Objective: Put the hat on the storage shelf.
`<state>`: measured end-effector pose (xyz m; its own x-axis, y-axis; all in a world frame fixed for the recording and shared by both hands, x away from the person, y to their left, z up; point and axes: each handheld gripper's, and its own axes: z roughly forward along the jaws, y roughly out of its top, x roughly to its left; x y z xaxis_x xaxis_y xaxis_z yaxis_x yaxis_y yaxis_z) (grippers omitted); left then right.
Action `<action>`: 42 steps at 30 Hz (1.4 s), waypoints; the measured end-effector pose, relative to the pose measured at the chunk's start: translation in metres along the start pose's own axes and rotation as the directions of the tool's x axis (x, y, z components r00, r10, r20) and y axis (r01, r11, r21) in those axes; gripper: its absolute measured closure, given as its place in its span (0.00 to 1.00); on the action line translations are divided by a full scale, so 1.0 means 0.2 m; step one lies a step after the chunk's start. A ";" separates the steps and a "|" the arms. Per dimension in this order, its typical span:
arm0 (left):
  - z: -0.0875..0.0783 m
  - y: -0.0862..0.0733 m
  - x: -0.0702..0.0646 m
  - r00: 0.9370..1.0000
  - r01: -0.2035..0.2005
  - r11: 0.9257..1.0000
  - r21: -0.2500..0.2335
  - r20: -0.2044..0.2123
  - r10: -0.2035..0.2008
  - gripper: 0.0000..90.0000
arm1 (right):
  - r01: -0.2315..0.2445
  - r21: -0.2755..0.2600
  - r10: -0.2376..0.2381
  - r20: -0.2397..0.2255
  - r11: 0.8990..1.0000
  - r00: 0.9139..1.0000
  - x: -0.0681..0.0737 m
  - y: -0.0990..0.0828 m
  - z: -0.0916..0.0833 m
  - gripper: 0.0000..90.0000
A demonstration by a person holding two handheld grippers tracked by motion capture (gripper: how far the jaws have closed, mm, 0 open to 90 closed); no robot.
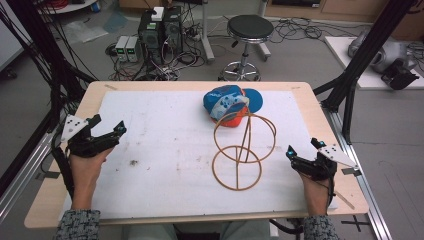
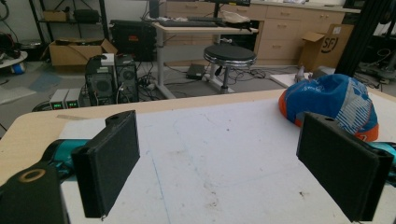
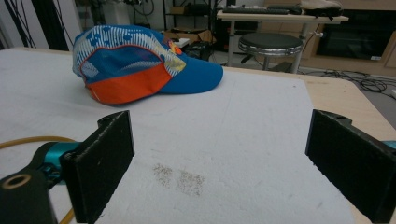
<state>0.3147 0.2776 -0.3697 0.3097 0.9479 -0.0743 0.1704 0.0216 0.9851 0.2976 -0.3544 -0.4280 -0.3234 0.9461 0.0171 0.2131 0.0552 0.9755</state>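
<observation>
A blue, white and orange cap [image 1: 226, 104] lies at the back middle of the white mat [image 1: 160, 150]. Just in front of it stands a tan wire stand [image 1: 243, 146] made of rings, with its base ring flat on the mat. My left gripper [image 1: 108, 124] is open at the mat's left edge, far from both. In the left gripper view it [image 2: 224, 158] holds nothing, and the cap [image 2: 334, 100] sits ahead on the right. My right gripper [image 1: 303, 146] is open at the mat's right edge. In its own view it [image 3: 219, 163] is empty, with the cap [image 3: 135, 63] ahead on the left and a bit of the stand's ring [image 3: 28, 141] beside its left jaw.
The wooden table [image 1: 310, 100] borders the mat on all sides. Black frame posts [image 1: 362, 65] rise at the right, and cables hang at the left. On the floor beyond the table are a stool [image 1: 248, 30] and computer towers [image 1: 160, 30].
</observation>
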 end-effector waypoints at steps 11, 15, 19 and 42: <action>0.01 0.03 0.01 1.000 0.014 1.000 -0.018 0.017 -0.014 0.15 | -0.004 -0.003 0.004 -0.029 1.000 1.000 -0.03 0.06 0.04 0.08; 0.01 0.03 0.03 1.000 0.021 1.000 -0.019 0.013 -0.021 0.15 | -0.015 -0.002 0.015 -0.057 1.000 0.998 -0.08 0.10 0.08 0.08; 0.01 0.03 0.05 1.000 0.030 0.999 -0.021 0.006 -0.030 0.15 | -0.008 0.017 0.009 -0.090 1.000 0.996 -0.11 0.16 0.15 0.08; -0.02 0.03 0.06 0.998 0.041 0.999 -0.029 0.057 -0.039 0.15 | 0.075 -0.025 -0.079 -0.275 0.997 0.958 0.02 0.64 0.63 0.16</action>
<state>0.3166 0.2908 -0.3644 0.3557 0.9267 -0.1214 0.1558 0.0692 0.9854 0.4403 -0.3021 -0.3306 -0.5799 0.8147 -0.0002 0.1649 0.1177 0.9793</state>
